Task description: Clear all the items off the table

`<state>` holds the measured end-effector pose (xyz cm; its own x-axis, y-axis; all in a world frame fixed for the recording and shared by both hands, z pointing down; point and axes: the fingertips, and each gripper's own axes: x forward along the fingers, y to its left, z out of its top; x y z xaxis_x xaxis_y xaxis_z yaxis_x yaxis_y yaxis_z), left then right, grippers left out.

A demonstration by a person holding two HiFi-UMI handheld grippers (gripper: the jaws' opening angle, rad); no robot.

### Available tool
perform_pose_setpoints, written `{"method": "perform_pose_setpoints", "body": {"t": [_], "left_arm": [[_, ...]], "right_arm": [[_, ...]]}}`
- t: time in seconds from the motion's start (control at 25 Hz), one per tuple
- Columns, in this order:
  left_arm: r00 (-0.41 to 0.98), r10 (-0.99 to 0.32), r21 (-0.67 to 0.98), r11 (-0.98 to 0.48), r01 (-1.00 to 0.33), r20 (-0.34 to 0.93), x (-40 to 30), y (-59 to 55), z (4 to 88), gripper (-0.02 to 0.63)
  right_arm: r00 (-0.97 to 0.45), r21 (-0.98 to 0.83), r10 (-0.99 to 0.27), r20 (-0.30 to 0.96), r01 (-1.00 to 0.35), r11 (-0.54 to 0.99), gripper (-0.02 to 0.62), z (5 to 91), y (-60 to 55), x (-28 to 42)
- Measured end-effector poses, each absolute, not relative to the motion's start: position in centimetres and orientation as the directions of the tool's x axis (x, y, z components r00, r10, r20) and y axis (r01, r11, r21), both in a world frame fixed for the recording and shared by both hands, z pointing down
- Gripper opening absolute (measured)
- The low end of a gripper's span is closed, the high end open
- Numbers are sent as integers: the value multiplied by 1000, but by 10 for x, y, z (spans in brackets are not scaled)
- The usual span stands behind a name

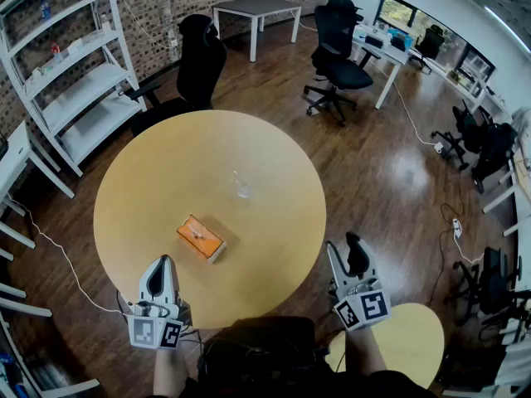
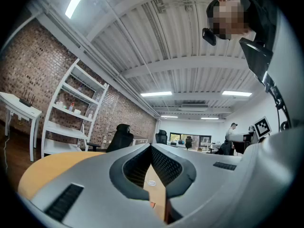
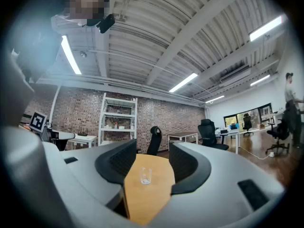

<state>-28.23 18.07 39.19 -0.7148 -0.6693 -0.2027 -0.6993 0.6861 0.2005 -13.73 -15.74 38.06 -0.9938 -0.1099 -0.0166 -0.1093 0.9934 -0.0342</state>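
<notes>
Round wooden table bearing orange tissue box and clear glass, left gripper jaws together, empty, right gripper jaws apart, empty

Bright, even light from ceiling strip lights and windows leaves a soft glare on the wooden floor. Both gripper views bow strongly and darken at their rims.

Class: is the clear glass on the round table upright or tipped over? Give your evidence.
Upright: in the right gripper view the glass stands on its base on the table, rim uppermost.
</notes>
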Motion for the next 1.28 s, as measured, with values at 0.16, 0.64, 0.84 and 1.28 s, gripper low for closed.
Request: {"method": "perform_pose_setpoints", "body": {"t": [0.16,0.64,0.84,1.28], "left_arm": [[-753,-628,204,725,-658,-197,-291,212,395,-8],[-839,-513,197,817,-542,-182,-299,286,395,-8],[-873,-467,209,847,-488,-144,-307,316,407,-7],[-860,-509,218,834,-506,-50,-351,316,447,-7]], "right_arm": [[-999,-35,-42,10,-43,998,221,386,-131,-169],[-960,-56,210,185,203,978,334,427,-28,-274],[-879,-79,306,366,299,951,390,478,17,-308],[-670,-101,358,651,390,915,485,604,72,-358]]}}
